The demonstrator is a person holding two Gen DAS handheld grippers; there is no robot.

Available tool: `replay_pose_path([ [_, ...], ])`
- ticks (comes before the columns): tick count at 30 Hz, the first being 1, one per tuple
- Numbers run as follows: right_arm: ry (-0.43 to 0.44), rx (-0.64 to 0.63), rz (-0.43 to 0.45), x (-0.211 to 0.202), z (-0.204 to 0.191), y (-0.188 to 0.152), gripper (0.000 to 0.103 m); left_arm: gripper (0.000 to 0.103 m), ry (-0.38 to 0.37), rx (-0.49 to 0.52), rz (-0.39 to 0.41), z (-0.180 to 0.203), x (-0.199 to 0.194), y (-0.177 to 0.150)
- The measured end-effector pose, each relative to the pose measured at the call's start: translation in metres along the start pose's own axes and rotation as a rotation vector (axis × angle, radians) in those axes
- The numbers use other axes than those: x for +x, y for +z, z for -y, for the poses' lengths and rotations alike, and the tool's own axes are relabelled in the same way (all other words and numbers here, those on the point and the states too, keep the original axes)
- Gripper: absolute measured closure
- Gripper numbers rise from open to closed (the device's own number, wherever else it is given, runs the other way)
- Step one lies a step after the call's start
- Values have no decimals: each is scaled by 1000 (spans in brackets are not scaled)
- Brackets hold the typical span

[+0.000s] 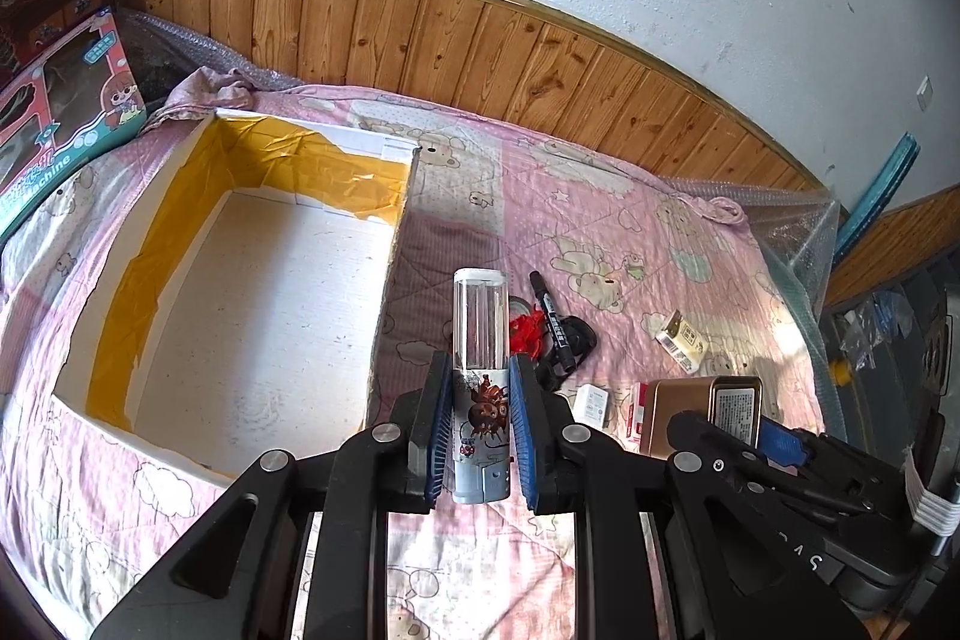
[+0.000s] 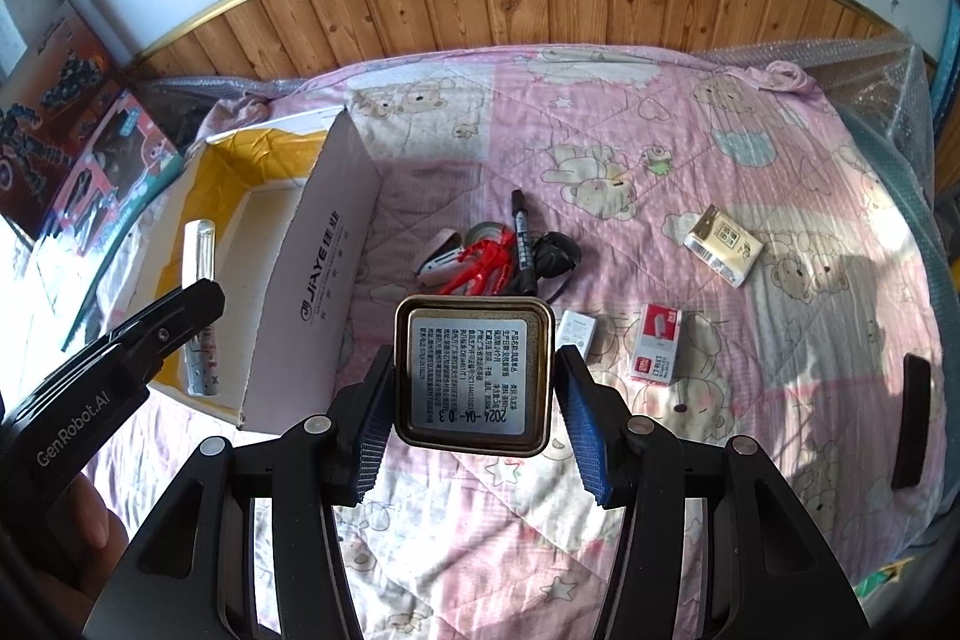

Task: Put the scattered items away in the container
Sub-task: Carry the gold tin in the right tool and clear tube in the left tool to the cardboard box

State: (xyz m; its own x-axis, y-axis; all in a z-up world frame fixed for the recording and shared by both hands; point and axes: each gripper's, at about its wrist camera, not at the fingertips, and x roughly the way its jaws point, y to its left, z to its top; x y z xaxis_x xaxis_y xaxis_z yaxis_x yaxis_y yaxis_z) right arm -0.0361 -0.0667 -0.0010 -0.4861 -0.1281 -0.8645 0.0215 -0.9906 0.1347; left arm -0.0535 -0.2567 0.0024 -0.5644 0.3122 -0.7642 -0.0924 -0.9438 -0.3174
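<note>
Left gripper [image 1: 478, 424] clamps a clear-topped tube [image 1: 480, 382], long axis pointing forward; right gripper [image 2: 474, 400] grips, perhaps loosely, a gold tin [image 2: 473, 375], label-face toward camera.

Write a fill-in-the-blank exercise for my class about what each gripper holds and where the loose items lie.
1. The left gripper is shut on a clear-topped ____.
2. The right gripper holds a gold tin whose printed label faces the ____.
3. The black marker lies on the pink ____, outside the cardboard box.
4. The red toy lies just beside the ____ marker.

Missing words: bottle; camera; quilt; black
</note>
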Motion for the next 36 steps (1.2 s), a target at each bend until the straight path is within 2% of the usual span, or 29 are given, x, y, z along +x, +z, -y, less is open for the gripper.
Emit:
replay_pose_path([
  [18,70,-112,-11,7,-51,8,49,83,55,-92,24,-40,-14,-1],
  [36,181,-242,-64,26,-115,11,49,83,124,-182,13,-82,-14,-5],
])
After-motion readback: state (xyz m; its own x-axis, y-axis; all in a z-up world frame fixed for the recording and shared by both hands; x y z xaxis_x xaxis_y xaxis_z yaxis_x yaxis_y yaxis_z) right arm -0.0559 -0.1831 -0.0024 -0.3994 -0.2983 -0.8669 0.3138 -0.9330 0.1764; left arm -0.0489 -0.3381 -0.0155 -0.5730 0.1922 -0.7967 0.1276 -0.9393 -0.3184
